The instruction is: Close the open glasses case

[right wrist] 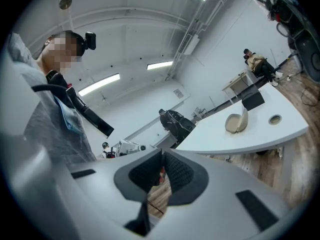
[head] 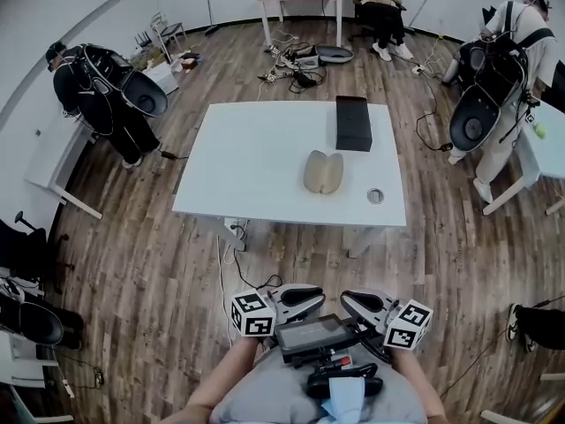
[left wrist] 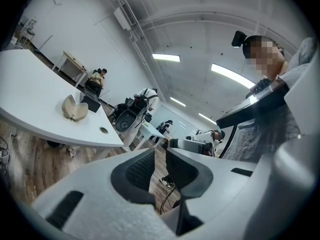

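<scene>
**A:** Where is the case [head: 323, 172]?

**B:** On the table [head: 238, 184], right of middle; its halves are spread like a shell, so it is not yet closed; a box [head: 353, 123] stands just behind it and a hole [head: 375, 196] lies near its front right.

**A:** And the claws?

**B:** Both are well apart from it, low at the person's waist over the floor. The left gripper [head: 298, 301] has its jaws a narrow slit apart, with nothing between them; the right gripper [head: 364, 305] has its jaws together, also empty.

**A:** Why are they held so close in?

**B:** I'd judge it a carrying pose; the person stands back from the table, so no reach has begun.

**A:** What does the next move call for?

**B:** Probably stepping up to the near edge; one claw steadies one half while the other folds its mate over; closed jaws suit pushing.
</scene>
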Motion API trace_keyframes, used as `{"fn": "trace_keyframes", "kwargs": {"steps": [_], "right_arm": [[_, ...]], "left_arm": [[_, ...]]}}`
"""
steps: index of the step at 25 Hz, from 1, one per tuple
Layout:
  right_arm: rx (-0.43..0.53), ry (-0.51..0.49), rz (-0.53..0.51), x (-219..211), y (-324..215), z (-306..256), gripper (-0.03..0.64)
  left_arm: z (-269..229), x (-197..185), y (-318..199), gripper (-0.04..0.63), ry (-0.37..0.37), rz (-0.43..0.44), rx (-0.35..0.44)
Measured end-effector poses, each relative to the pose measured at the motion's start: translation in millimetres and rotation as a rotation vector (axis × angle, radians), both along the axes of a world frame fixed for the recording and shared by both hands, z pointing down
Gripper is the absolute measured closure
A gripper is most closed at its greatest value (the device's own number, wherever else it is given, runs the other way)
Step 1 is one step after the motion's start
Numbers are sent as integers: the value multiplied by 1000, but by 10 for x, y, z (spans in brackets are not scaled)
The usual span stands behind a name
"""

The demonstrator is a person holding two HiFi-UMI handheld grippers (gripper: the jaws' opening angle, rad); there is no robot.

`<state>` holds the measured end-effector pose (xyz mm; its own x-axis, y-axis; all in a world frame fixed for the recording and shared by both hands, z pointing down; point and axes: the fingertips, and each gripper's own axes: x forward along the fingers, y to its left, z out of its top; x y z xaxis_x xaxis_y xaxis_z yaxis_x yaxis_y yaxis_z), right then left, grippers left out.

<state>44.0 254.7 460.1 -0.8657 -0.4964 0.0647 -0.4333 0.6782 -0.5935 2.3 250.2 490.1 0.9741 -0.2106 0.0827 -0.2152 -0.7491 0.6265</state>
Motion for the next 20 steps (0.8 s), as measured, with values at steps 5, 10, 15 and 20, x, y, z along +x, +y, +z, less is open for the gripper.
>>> {"fn": "trace_keyframes", "kwargs": {"steps": [5, 10, 15, 20], "right_arm": [[-8, 5, 12, -229, -211, -18, 580], [-18, 10, 24, -454, -359, -10, 580], [-24, 4, 39, -694, -491, 10, 580], [-29, 6, 49, -914, -551, 49, 580]], "left_arm": [[-38, -243, -219, 525, 1, -4, 7], [-46, -450, -376, 525, 6, 8, 2], [7, -677, -485, 525, 12, 16, -7], [48, -858, -536, 525, 21, 29, -13]]}}
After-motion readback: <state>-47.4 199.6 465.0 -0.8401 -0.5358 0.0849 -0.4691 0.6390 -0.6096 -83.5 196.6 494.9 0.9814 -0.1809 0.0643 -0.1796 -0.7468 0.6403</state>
